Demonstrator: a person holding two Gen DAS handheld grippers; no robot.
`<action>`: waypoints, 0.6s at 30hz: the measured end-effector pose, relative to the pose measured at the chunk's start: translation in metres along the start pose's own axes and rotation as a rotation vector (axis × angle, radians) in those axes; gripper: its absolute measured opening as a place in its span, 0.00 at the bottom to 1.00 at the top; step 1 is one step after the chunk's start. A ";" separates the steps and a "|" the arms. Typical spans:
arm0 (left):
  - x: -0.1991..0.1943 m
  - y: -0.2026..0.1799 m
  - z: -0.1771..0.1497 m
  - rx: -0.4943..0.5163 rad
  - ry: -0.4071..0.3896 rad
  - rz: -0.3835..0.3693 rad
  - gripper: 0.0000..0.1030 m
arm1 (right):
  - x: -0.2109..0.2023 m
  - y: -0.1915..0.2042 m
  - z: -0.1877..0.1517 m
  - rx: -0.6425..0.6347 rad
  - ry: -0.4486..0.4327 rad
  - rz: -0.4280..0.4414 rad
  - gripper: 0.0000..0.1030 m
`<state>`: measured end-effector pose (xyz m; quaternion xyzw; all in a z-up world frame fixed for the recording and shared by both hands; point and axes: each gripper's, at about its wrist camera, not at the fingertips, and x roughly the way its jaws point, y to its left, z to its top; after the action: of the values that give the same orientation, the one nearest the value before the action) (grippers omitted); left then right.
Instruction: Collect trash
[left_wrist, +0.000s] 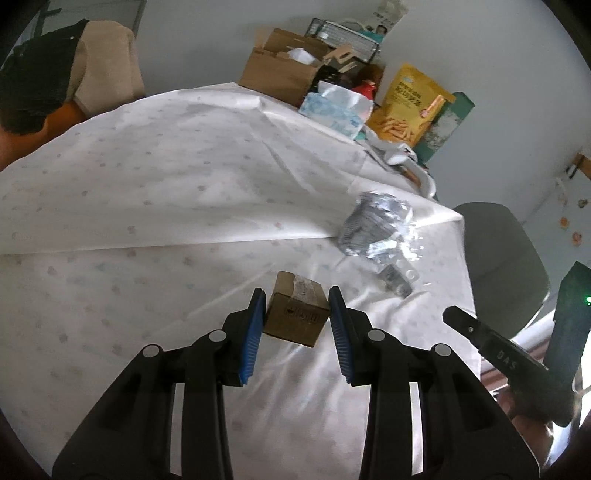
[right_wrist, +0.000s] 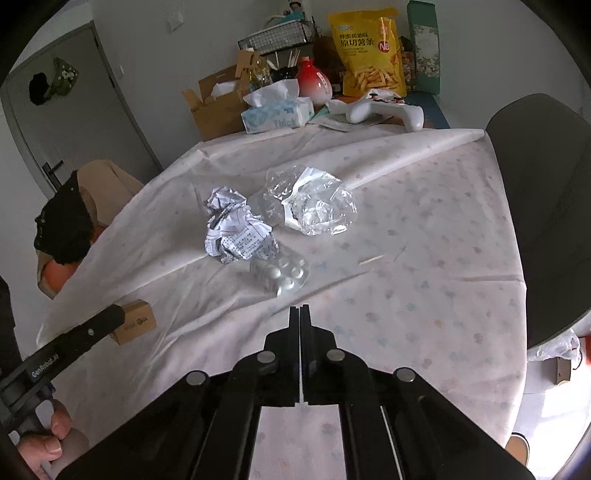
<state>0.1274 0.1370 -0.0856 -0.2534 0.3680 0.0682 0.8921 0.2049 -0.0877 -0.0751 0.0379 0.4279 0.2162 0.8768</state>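
1. White-clothed tabletop (right_wrist: 424, 236) filled both views, with a grey chair (right_wrist: 543, 206) hard against its far-right edge and clutter along the back wall.
2. Trash sat mid-cloth: clear plastic wrap (right_wrist: 310, 203), crumpled paper (right_wrist: 236, 229) and a blister pack (right_wrist: 280, 275), close together.
3. Left tongs (left_wrist: 297, 325) bracketed a small cardboard box (left_wrist: 297, 308) at a narrow gap; whether both pads pressed was hard to judge, so squeezing squarely seemed wise.
4. Right tongs (right_wrist: 300, 314) were closed on nothing, with bare cloth ahead.

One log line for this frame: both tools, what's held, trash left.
left tool: astride small cardboard box, grip unclear | right tool: shut, empty | remaining: crumpled paper, plastic wrap, blister pack
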 end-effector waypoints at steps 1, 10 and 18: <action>-0.001 0.000 0.000 -0.001 -0.003 -0.008 0.34 | 0.002 -0.002 0.001 0.006 0.005 -0.005 0.06; -0.006 0.023 0.009 -0.043 -0.029 -0.030 0.34 | 0.026 0.014 0.016 -0.040 -0.004 -0.014 0.63; -0.011 0.038 0.013 -0.051 -0.040 -0.007 0.34 | 0.070 0.021 0.027 -0.088 0.039 -0.083 0.75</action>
<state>0.1156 0.1768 -0.0856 -0.2759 0.3472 0.0798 0.8927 0.2561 -0.0361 -0.1043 -0.0228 0.4363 0.1989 0.8772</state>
